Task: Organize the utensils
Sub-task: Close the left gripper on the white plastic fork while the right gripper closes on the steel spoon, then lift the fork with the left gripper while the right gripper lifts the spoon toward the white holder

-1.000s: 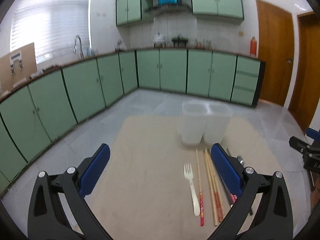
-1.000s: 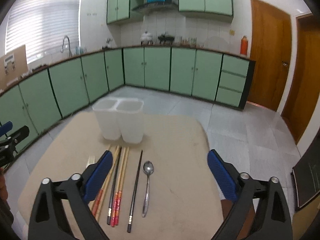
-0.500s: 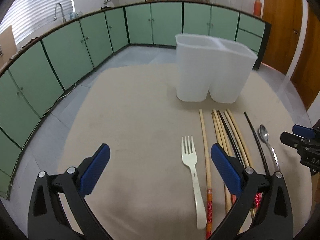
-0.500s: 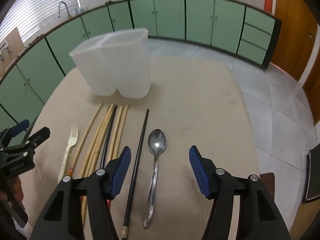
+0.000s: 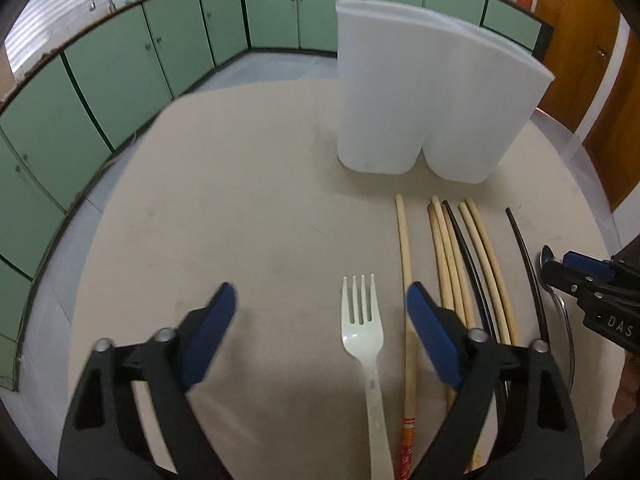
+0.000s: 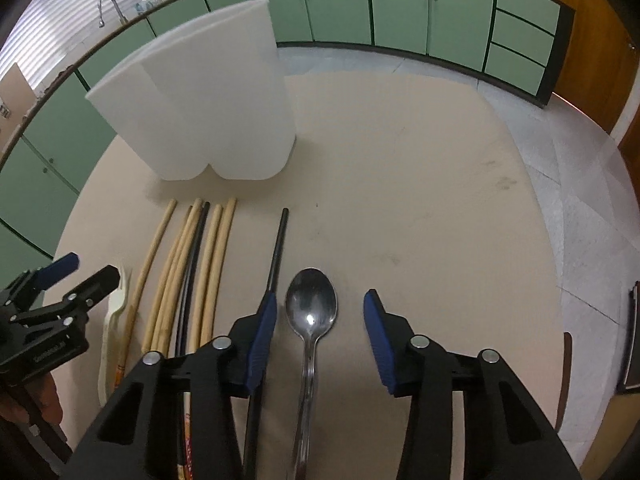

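Bare beige worktop (image 5: 224, 200) left of the fork (image 5: 366, 344), open to its rounded edge. Left gripper (image 5: 320, 320) tilted down, jaws closing astride the fork, no contact. Chopsticks (image 5: 452, 264) right of fork. Right gripper (image 6: 318, 320) likewise, closing astride spoon (image 6: 311, 308). White holder (image 5: 424, 96) behind; green cabinets (image 5: 120, 64) beyond.

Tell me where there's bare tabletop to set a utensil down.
Bare: left of the fork out to the table edge, and right of the spoon. Crowded: the chopsticks in front of the white holder.
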Demonstrator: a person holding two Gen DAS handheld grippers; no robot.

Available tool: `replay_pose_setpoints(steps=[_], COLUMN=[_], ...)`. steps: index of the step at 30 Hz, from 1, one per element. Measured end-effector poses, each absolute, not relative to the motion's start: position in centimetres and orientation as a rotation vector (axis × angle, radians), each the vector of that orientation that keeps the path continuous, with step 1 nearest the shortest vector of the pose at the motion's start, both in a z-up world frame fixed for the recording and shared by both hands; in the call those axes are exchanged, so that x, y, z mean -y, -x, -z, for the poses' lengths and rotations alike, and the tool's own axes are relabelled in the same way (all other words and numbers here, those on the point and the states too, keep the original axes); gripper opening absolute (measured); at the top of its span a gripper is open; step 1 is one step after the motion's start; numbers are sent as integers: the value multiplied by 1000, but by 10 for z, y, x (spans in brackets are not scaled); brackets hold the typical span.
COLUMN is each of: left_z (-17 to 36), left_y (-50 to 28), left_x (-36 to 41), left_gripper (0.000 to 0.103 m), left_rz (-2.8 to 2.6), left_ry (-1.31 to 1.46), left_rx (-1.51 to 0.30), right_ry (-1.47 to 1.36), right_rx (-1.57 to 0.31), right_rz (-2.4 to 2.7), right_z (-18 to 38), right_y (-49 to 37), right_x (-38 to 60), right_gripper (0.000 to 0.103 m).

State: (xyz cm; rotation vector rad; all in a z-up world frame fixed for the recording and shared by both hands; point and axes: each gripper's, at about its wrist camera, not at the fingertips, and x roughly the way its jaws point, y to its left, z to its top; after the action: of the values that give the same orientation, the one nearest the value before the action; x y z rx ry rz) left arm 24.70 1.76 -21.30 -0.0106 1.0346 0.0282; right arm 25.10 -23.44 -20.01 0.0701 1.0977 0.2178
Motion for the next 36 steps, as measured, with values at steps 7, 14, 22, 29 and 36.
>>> replay_pose_setpoints(steps=[7,14,22,29,36], left_z=[223,222,222,198,171], left_y=[-257,-265,-259,-225,-207], left_x=[-18,-11,-1,-6,-14], left_gripper=[76,54,18,17,17], left_rz=[-13,35,125,196,208], left_ry=[45,78,112,111,134], left_rx=[-1077,-1083,-1066,-865,-719], right_ry=[-58,10,-8,-42,-93], right_rx=[-1097,-1087,-1025,-880,-776], right_rz=[-211,-184,-197,-225,-256], right_z=[201,204,199,175,150], right_y=[-258,-257,-244,-217,-206], right_x=[234,220,222,236,247], right_gripper=[40,28,28,28,28])
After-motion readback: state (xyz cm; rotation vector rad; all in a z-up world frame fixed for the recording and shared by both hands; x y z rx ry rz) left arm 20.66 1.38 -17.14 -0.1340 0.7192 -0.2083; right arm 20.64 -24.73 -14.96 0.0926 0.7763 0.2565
